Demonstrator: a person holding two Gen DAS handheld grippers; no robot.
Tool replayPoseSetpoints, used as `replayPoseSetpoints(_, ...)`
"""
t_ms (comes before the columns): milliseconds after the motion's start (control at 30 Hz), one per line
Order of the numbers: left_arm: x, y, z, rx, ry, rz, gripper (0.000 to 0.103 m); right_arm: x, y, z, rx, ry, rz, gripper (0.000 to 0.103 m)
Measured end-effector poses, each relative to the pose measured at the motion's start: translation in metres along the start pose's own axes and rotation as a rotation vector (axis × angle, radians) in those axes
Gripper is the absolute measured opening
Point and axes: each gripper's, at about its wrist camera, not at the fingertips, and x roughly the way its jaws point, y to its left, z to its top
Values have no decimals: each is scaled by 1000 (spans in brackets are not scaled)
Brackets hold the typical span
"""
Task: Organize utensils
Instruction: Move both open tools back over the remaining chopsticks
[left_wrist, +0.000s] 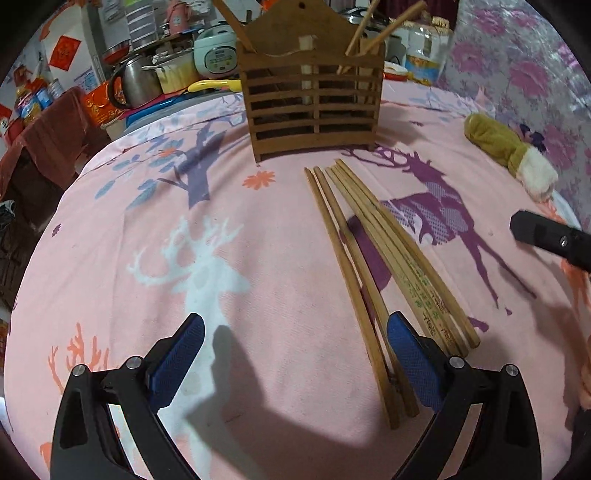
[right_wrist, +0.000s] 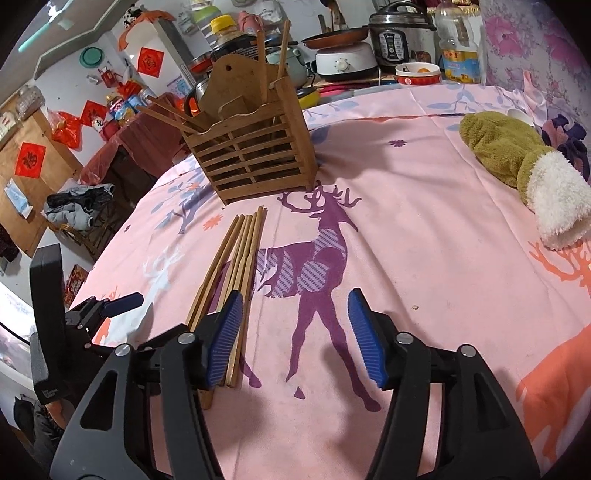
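Gaping wide, both the left gripper (left_wrist: 295, 354) and right gripper (right_wrist: 295, 332) hold nothing. The chopsticks (left_wrist: 373, 266) lie beside each gripper's inner finger, their near ends partly hidden; contact is unclear.

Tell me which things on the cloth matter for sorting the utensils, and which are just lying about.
Job: loose chopsticks, wooden holder with chopsticks already standing in it.
Lying about: green mitten, red-and-white bowl, oil bottle.

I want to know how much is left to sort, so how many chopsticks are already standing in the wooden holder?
3 visible: one leans out of the left compartment, two cross in the right compartment of the wooden holder. Others may be hidden behind the slats.
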Motion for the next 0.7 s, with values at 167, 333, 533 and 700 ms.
replayPoseSetpoints(167,8,10,4,-46,26,-36,99,1,-1,0,4,2,-3,59)
replayPoseSetpoints(333,18,33,10,-126,53,4,98,1,0,0,0,5,-3,59)
replayPoseSetpoints(533,20,41,12,-143,59,55,98,2,2,-1,-12,1,-8,59)
replayPoseSetpoints(700,19,39,11,-131,58,60,98,4,8,-4,-45,4,-15,59)
